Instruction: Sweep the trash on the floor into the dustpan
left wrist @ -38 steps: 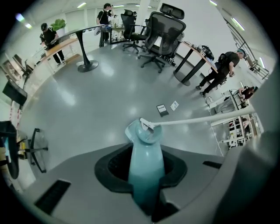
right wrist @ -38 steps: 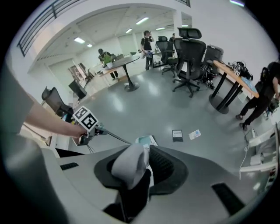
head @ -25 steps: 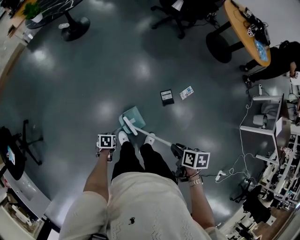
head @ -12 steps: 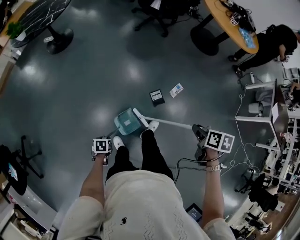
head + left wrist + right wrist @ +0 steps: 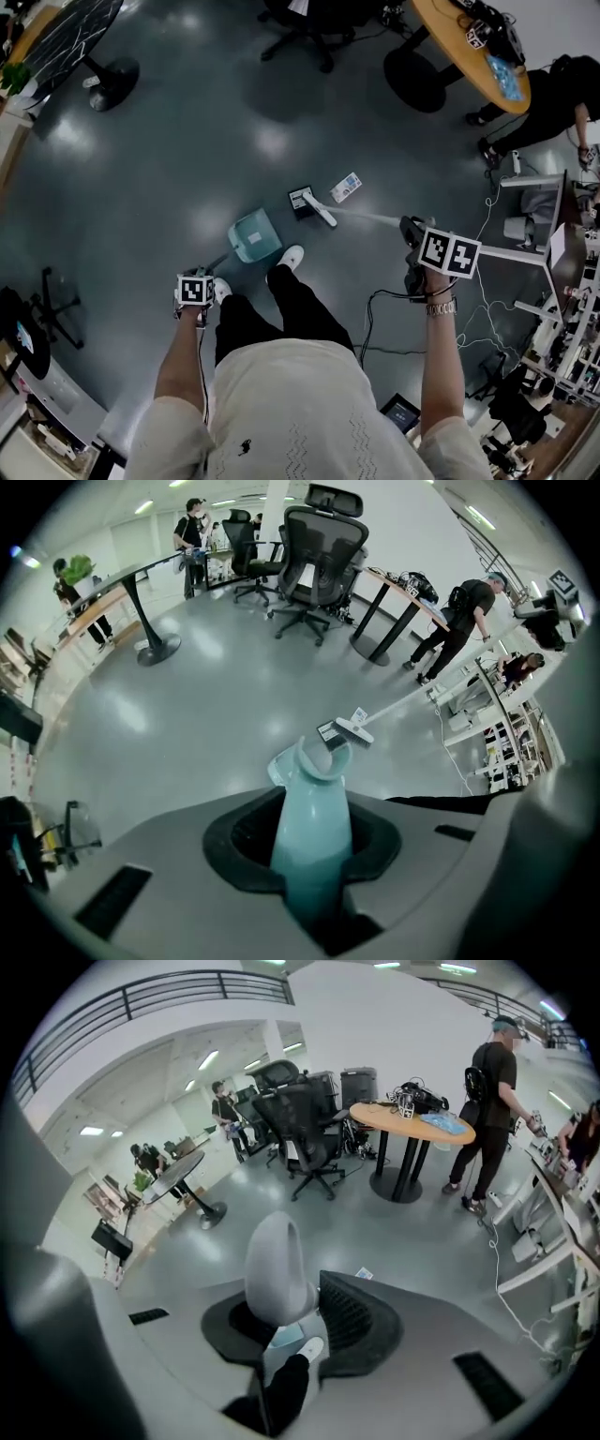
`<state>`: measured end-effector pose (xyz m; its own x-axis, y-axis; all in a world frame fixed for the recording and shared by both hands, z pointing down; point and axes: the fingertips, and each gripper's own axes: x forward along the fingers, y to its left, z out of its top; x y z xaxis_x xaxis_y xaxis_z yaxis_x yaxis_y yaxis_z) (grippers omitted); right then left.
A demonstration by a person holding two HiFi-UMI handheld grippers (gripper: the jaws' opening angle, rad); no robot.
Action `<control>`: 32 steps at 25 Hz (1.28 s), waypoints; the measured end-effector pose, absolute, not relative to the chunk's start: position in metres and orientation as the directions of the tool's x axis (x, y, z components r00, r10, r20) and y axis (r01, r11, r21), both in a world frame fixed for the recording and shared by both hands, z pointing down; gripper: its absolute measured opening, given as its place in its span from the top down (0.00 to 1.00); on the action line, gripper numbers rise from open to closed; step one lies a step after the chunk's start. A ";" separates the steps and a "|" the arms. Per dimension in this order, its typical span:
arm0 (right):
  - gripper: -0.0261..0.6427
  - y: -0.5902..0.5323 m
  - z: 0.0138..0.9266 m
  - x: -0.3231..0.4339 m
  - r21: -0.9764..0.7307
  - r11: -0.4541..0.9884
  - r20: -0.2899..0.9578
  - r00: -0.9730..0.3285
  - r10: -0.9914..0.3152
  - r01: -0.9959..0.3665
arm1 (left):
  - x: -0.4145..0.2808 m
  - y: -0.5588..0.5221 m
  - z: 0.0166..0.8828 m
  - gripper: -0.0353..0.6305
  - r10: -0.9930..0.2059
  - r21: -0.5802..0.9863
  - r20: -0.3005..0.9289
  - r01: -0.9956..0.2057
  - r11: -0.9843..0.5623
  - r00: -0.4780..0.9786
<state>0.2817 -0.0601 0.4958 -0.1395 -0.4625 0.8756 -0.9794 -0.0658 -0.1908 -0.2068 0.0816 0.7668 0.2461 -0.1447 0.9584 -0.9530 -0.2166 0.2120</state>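
A teal dustpan rests on the grey floor just ahead of my feet. Its long teal handle is held by my left gripper, which is shut on it. My right gripper is shut on the white broom handle. In the head view the broom head lies against a small black box. A white and blue packet sits just beyond it. The box and the packet also show past the dustpan's rim in the left gripper view.
Office chairs and a round wooden table stand at the far side, and a dark table on a pedestal at the far left. Desks, a person and floor cables crowd the right. A tablet lies behind me.
The broom head has swung from beside my feet out and to the right, up to the black box. My right gripper rose and moved right. The dustpan stayed near my feet.
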 end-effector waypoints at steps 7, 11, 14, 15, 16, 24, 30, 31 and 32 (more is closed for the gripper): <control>0.80 -0.080 0.537 0.296 -0.079 0.079 0.876 -0.106 -0.470 -0.994 | -0.165 0.049 0.770 0.81 -0.148 0.173 0.967 -0.963 -0.207 0.205; 0.81 -0.058 0.572 0.271 -0.001 0.194 0.900 -0.085 -0.428 -0.981 | -0.153 0.026 0.774 0.81 -0.133 0.150 0.975 -0.967 -0.208 0.180; 0.81 -0.035 0.588 0.240 -0.014 0.268 0.918 -0.118 -0.377 -0.963 | -0.153 0.011 0.779 0.81 -0.120 0.129 0.980 -0.968 -0.215 0.157; 0.80 -0.027 0.594 0.232 -0.026 0.286 0.926 -0.130 -0.353 -0.958 | -0.154 0.006 0.779 0.81 -0.121 0.124 0.981 -0.968 -0.217 0.152; 0.80 -0.019 0.598 0.226 -0.038 0.295 0.932 -0.140 -0.334 -0.955 | -0.155 0.002 0.778 0.81 -0.120 0.122 0.981 -0.967 -0.223 0.152; 0.80 0.017 0.600 0.196 -0.078 0.185 0.937 -0.136 -0.322 -0.980 | -0.143 -0.006 0.796 0.81 -0.088 0.164 0.976 -0.933 -0.321 0.201; 0.80 0.031 0.590 0.161 -0.233 -0.022 0.928 -0.215 -0.303 -0.972 | -0.129 -0.001 0.802 0.81 -0.049 0.212 0.967 -0.900 -0.382 0.249; 0.80 0.034 0.589 0.153 -0.253 -0.033 0.925 -0.231 -0.300 -0.967 | -0.128 0.001 0.804 0.81 -0.041 0.223 0.966 -0.898 -0.380 0.257; 0.80 0.035 0.587 0.144 -0.268 -0.043 0.923 -0.243 -0.299 -0.963 | -0.128 0.002 0.805 0.81 -0.034 0.231 0.964 -0.898 -0.375 0.263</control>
<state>0.1441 0.0351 0.5875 -0.2434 -0.2993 0.9226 -0.9625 -0.0430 -0.2678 -0.1283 0.0021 0.8054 0.2628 -0.0343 0.9642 -0.8975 -0.3755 0.2313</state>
